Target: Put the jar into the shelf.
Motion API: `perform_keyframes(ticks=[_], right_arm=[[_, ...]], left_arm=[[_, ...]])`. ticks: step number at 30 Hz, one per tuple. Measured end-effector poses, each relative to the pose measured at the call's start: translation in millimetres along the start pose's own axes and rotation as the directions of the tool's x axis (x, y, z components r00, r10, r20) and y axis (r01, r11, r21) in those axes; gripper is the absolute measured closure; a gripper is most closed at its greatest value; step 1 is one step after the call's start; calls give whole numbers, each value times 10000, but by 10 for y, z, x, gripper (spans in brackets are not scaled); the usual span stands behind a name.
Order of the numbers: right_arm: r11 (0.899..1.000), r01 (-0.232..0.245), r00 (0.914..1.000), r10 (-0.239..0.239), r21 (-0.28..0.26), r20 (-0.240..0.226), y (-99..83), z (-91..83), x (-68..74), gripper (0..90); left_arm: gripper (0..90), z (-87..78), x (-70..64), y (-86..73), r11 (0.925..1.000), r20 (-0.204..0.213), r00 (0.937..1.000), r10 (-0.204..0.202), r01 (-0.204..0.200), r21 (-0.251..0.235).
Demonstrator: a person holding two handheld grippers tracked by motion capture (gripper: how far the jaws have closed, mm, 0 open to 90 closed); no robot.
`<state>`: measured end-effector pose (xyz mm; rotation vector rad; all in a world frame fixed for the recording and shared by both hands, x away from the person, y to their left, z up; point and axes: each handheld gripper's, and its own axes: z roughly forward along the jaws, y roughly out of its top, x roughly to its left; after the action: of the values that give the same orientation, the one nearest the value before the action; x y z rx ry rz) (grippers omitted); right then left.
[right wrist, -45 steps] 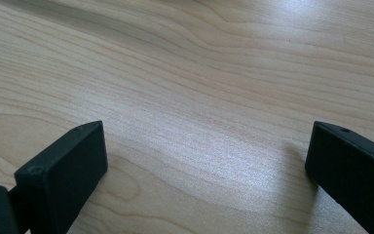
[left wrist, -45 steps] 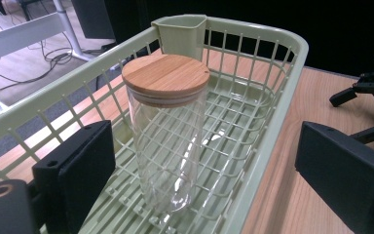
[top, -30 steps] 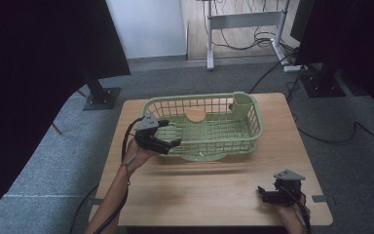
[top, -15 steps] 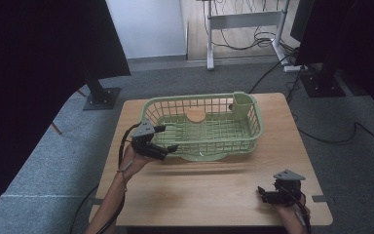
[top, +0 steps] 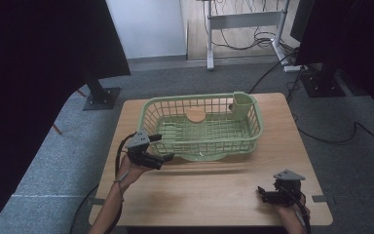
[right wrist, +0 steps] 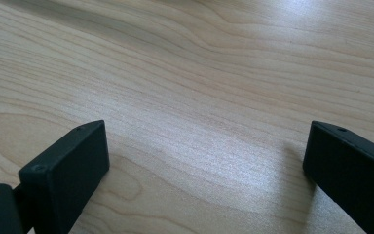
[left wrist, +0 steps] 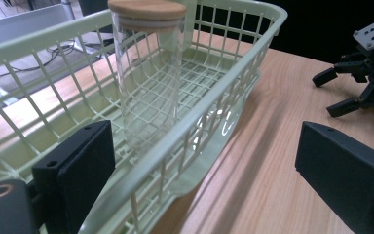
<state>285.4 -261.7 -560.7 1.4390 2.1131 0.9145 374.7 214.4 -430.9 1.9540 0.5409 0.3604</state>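
At the near-left corner of the green basket (top: 202,124), the left gripper (top: 164,157) stood with its jaws spread wide and nothing between them. In the left gripper view one finger (left wrist: 75,168) sat against the outside of the basket's mesh wall (left wrist: 195,126), while the other finger (left wrist: 345,173) hung over bare table (left wrist: 282,146), well apart from the first. The basket rim ran up and away between the two fingers. Open wood lay to the outer finger's side, reaching as far as the right gripper (left wrist: 343,90), seen well beyond it.

Inside the basket, just past the wall ahead of the inner finger, stood the glass jar (left wrist: 148,83). It was upright, clear, empty as far as could be told, and capped with a round wooden lid (left wrist: 147,8). From the high view the lid (top: 195,115) showed near the basket's far wall. A small green cup compartment (top: 242,102) sat at the basket's far-right corner; its contents could not be made out. The basket floor around the jar was otherwise bare slats.

The right gripper (top: 268,193) rested near the table's near-right edge, well apart from the basket. Its jaws were also spread, holding nothing. In the right gripper view both fingers (right wrist: 65,170) lay low over plain wood grain (right wrist: 199,97), with clear tabletop between and ahead of them.

The table's near edge lay just behind both hands. Grey floor (top: 53,161) surrounded the table on all sides.
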Motion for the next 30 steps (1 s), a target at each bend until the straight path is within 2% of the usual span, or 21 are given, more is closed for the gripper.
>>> perform_keyframes(ticks=[6,12,18,30], right_arm=[[10000,-10,10000,10,2,1,0,0,1,25],[10000,-1,10000,1,1,1,0,0,0,25],[10000,-3,10000,3,-1,1,0,0,1,25],[10000,5,10000,-5,-7,2,-1,1,0,25]], left_arm=[[67,-60,-52,-110,9994,48,10000,-59,61,-353],[68,-60,-135,-230,9999,115,9999,25,-24,-140],[67,-24,-198,-429,9998,225,9996,-196,196,36],[67,37,-266,-702,9983,298,9979,-570,566,125]])
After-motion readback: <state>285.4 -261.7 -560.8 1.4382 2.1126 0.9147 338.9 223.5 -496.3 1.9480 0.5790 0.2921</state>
